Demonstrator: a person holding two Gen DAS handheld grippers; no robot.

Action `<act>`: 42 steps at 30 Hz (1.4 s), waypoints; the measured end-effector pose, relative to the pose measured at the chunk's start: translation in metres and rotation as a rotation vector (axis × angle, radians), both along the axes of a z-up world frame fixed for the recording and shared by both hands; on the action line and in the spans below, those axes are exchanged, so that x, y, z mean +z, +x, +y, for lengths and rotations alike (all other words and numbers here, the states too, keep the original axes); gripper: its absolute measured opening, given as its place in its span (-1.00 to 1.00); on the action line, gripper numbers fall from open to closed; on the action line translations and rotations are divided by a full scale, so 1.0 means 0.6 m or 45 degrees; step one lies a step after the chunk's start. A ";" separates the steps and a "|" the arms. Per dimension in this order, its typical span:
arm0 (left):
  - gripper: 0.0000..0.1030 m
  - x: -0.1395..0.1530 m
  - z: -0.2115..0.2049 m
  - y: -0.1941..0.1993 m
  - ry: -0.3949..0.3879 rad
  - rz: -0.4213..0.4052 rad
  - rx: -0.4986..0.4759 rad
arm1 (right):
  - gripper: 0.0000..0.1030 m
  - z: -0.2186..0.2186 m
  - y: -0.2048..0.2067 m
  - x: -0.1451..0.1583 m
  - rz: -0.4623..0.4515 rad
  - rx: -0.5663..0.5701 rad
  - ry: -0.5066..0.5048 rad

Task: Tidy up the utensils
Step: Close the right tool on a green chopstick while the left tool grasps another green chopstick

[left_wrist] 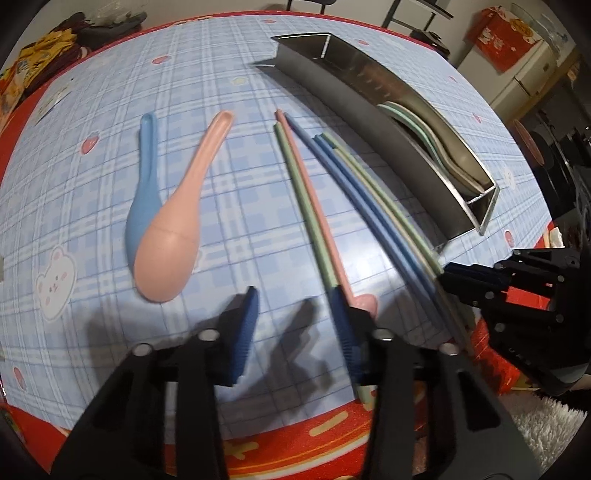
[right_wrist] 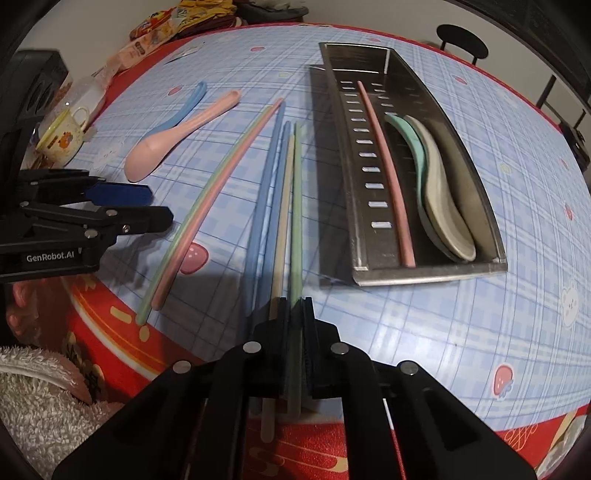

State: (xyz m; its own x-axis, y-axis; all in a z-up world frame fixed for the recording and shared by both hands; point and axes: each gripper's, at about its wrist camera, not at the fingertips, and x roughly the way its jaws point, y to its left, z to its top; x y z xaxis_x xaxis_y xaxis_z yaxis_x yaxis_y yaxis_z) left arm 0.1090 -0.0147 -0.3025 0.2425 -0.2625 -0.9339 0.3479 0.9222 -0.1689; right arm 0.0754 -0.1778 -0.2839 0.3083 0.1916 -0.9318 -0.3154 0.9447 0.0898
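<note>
A steel utensil tray (right_wrist: 373, 269) holds a pink chopstick (right_wrist: 384, 166) and stacked green and beige spoons (right_wrist: 439, 192); it also shows in the left wrist view (left_wrist: 369, 110). My right gripper (right_wrist: 293, 306) is shut on a green chopstick (right_wrist: 296, 206), next to a beige one (right_wrist: 284, 206) and two blue ones (right_wrist: 266, 192). A green and pink chopstick pair (left_wrist: 314, 206) lies by my open, empty left gripper (left_wrist: 295, 302), its right finger touching them. A pink spoon (left_wrist: 173, 229) and a blue spoon (left_wrist: 142, 192) lie to the left.
The table has a blue plaid cloth (right_wrist: 480, 332) with a red edge. A mug (right_wrist: 62, 136) and snack packets (right_wrist: 147, 40) stand at the far left. A red box (left_wrist: 506, 33) and chairs are beyond the table. A fluffy white rug (right_wrist: 37, 398) lies below.
</note>
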 end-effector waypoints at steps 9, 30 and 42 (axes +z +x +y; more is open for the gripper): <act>-0.48 -0.004 -0.011 0.019 -0.048 0.009 -0.001 | -0.85 0.007 0.003 0.000 -0.014 0.009 -0.004; -0.65 -0.015 -0.035 0.049 -0.027 -0.027 0.009 | -0.85 0.010 0.004 0.000 -0.017 0.011 -0.020; -0.67 -0.017 -0.044 0.045 0.025 -0.034 -0.048 | -0.85 0.020 0.015 -0.002 -0.035 0.034 -0.065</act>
